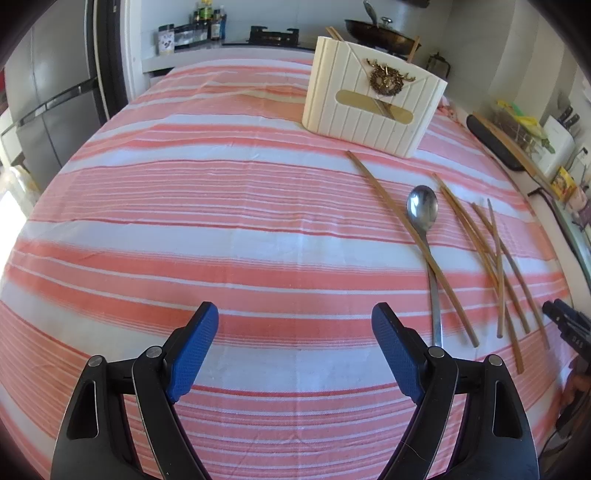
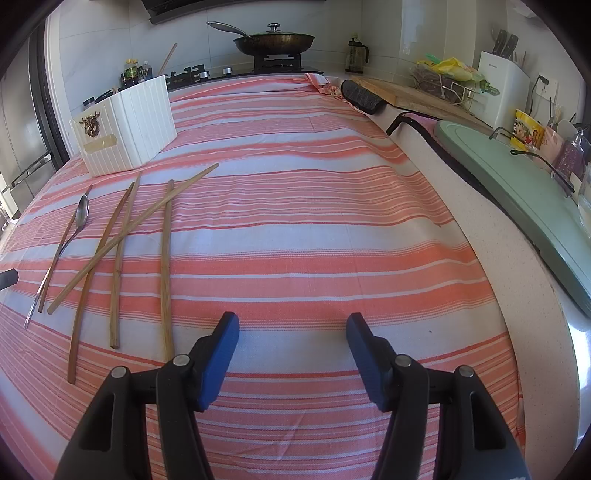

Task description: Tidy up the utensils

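Observation:
A metal spoon (image 1: 423, 212) (image 2: 82, 212) and several loose wooden chopsticks (image 1: 495, 258) (image 2: 118, 254) lie on the striped cloth. One long chopstick (image 1: 410, 243) crosses the spoon's handle. A white ribbed utensil holder (image 1: 373, 107) (image 2: 125, 125) stands behind them with chopsticks sticking out of it. My left gripper (image 1: 295, 317) hovers open over bare cloth, left of the spoon. My right gripper (image 2: 291, 325) hovers open over bare cloth, right of the chopsticks. Nothing is between either pair of fingers.
A pink and white striped cloth (image 2: 295, 206) covers the counter. A stove with a lidded pan (image 2: 275, 38) is at the back. A green cutting board (image 2: 517, 184) lies over the sink at right, with a wooden board (image 2: 399, 90), a knife block (image 2: 504, 85) and bottles (image 1: 203, 26) around.

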A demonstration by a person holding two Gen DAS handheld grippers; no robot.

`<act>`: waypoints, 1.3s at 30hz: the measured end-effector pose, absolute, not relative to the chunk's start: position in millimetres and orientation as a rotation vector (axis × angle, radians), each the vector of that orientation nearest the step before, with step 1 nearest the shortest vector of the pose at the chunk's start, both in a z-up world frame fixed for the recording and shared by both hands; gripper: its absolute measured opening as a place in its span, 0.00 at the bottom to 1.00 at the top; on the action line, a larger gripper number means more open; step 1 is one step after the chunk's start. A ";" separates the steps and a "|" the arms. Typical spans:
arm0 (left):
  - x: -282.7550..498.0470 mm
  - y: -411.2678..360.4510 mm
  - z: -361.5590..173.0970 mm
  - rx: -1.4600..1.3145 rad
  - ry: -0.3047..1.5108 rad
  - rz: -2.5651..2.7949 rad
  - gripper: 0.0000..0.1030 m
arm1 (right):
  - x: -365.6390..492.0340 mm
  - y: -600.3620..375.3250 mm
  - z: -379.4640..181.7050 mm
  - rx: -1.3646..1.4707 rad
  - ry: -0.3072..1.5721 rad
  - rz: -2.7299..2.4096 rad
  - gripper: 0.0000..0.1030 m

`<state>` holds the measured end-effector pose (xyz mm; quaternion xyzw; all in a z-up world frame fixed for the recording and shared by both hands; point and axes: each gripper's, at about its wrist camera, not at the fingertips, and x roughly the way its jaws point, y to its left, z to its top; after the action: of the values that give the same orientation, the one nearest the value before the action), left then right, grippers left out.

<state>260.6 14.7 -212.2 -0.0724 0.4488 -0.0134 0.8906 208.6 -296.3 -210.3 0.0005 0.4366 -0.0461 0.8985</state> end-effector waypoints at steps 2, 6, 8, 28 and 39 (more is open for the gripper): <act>261.3 14.6 -211.3 -0.152 0.929 -0.027 0.84 | 208.6 -296.3 -210.3 0.001 0.904 -0.096 0.60; 262.5 15.3 -210.8 -0.155 0.928 -0.025 0.84 | 208.7 -296.0 -210.4 0.000 0.904 -0.097 0.60; 263.3 15.8 -211.2 -0.158 0.930 -0.022 0.84 | 208.7 -296.2 -210.4 0.000 0.903 -0.096 0.60; 260.1 22.5 -204.4 -0.171 0.911 -0.016 0.84 | 206.8 -297.2 -208.1 0.001 0.891 -0.104 0.60; 271.4 15.5 -200.8 -0.177 0.936 -0.068 0.84 | 206.3 -297.4 -207.3 0.012 0.887 -0.099 0.60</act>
<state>271.4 15.5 -200.8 -0.0851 0.4505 -0.0328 0.8881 206.3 -297.4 -207.3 0.0057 0.4287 -0.0477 0.9022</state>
